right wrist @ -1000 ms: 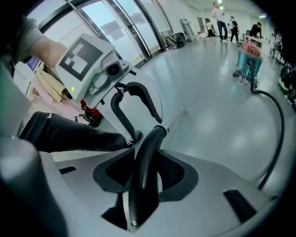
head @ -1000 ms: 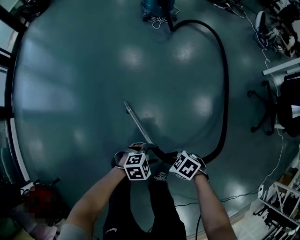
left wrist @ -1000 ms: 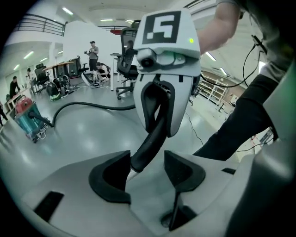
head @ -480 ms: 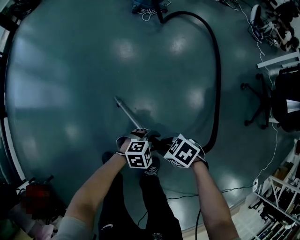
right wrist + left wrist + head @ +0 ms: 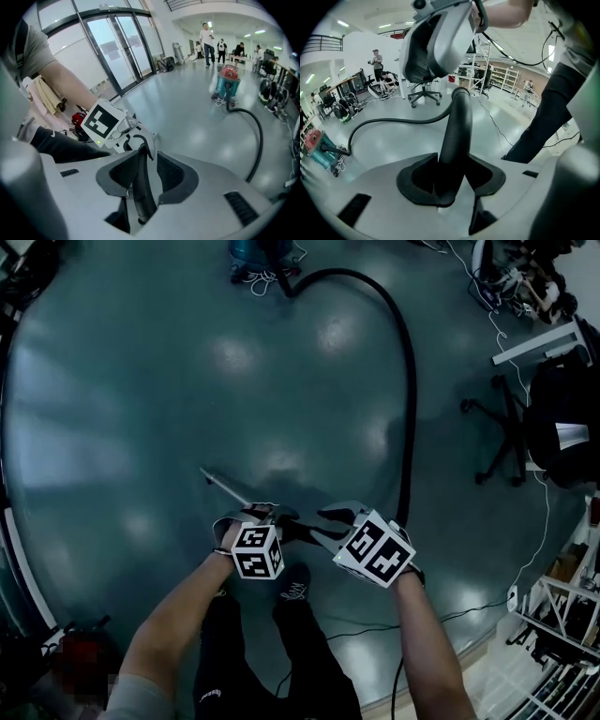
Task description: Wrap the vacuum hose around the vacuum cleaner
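Note:
The teal vacuum cleaner (image 5: pixel 258 251) stands far off on the floor at the top of the head view. Its black hose (image 5: pixel 409 381) arcs right and down to my hands. The hose's curved end (image 5: pixel 457 136) lies between the pads of my left gripper (image 5: pixel 262 514), whose jaws have just been closing and now press on it. The metal wand (image 5: pixel 225 486) pokes out to the upper left. My right gripper (image 5: pixel 333 518) has also been closing and is shut on the same black hose end (image 5: pixel 140 187), just right of the left gripper's marker cube (image 5: pixel 101 122).
An office chair (image 5: pixel 506 427) and a white desk edge (image 5: pixel 534 341) stand to the right of the hose. White shelving (image 5: pixel 562 615) and a thin floor cable (image 5: pixel 450 620) are at the lower right. Glass doors (image 5: pixel 112 51) and several people (image 5: pixel 205 35) are far off.
Both grippers have carried the hose end along, and the wand has swung to the left. The right gripper has risen and its cube looks larger. The vacuum has slid toward the upper left.

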Tool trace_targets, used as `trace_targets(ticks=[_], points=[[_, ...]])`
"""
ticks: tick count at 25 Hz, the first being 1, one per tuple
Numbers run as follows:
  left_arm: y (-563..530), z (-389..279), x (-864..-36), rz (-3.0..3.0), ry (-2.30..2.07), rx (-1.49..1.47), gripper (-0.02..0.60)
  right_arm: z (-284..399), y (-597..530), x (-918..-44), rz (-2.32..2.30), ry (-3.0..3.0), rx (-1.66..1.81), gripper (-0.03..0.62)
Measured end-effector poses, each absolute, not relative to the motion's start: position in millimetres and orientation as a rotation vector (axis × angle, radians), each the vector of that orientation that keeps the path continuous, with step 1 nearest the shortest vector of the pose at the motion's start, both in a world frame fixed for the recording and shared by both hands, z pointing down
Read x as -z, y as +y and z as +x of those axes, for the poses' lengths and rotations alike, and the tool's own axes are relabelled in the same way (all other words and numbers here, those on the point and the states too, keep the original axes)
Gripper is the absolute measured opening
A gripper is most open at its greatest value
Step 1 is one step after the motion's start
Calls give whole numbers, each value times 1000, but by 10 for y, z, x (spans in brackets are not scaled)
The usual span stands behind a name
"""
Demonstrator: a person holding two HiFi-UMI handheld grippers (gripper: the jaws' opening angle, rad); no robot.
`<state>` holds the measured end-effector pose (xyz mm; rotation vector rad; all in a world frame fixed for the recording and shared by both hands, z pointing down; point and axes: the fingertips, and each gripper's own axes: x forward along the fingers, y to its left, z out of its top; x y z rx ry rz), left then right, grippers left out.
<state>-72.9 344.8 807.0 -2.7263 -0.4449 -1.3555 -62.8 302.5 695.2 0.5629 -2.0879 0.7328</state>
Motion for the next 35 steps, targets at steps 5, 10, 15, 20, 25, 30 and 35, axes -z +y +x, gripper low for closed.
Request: trace_targets(ticks=[5,10,15,20,25,30,35], points=[[3333,-646,-7648,-2757,-422,1337,164,-263,2975,-6414,831,-2141,-706,123],[3323,-505,-7094,-2788,-390,1301,155,118,3201,-5786,1025,-2152,-681,124],[3315,-228,-6414,-2838,-310,1258,152,511,3586,-5259,1119,-2126,-664,123],[3316,98,-5713,-2833,-224,1233,152,842,3854,-4753,1235,-2146,-683,123],[3230,322,-5074,-2844,-111,1185,151,1004,4020,-4457,1348,-2144,-717,124],[2963,472,-4408,-2935,8,1089,152,989,3932,-4090,1386,-2163,-718,123],[2614,579,-3976,-3057,105,952,150,887,3749,-3878,1366,-2178,-710,123]])
